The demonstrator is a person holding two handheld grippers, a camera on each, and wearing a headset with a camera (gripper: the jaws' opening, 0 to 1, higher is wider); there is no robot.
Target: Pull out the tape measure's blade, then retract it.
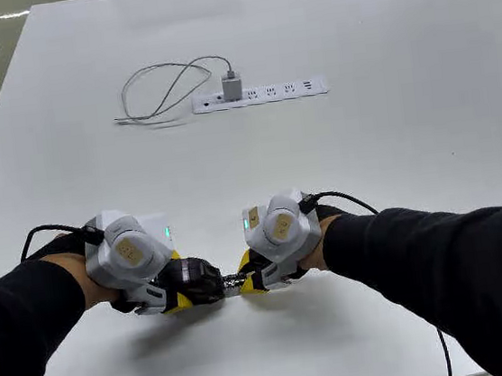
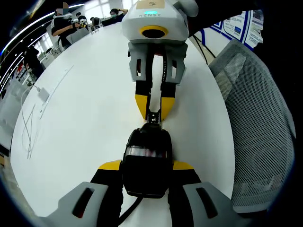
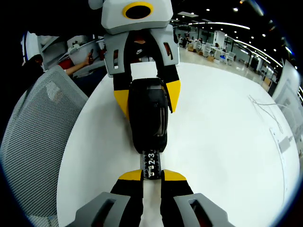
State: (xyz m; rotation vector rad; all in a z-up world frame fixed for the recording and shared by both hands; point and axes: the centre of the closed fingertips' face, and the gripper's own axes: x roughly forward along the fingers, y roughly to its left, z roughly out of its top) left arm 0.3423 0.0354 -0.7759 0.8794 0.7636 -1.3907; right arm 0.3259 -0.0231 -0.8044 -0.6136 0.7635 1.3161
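The black tape measure (image 1: pixel 192 281) is held just above the white table, my left gripper (image 1: pixel 179 291) shut on its case (image 2: pixel 147 161). In the right gripper view the case (image 3: pixel 148 116) faces me between the other gripper's yellow-tipped fingers. A short length of blade (image 3: pixel 151 165), marked 2 and 3, sticks out of it. My right gripper (image 3: pixel 151 176) is shut on the blade's end; it faces the left one close by (image 1: pixel 246 284). In the left gripper view the blade tip (image 2: pixel 154 117) sits between the right gripper's yellow fingertips (image 2: pixel 141 105).
A white power strip (image 1: pixel 263 93) with a plugged charger (image 1: pixel 232 87) and a looped grey cable (image 1: pixel 163 89) lies at the far middle of the table (image 1: pixel 392 154). A grey mesh chair (image 2: pixel 258 137) stands beside the table. People sit at distant desks.
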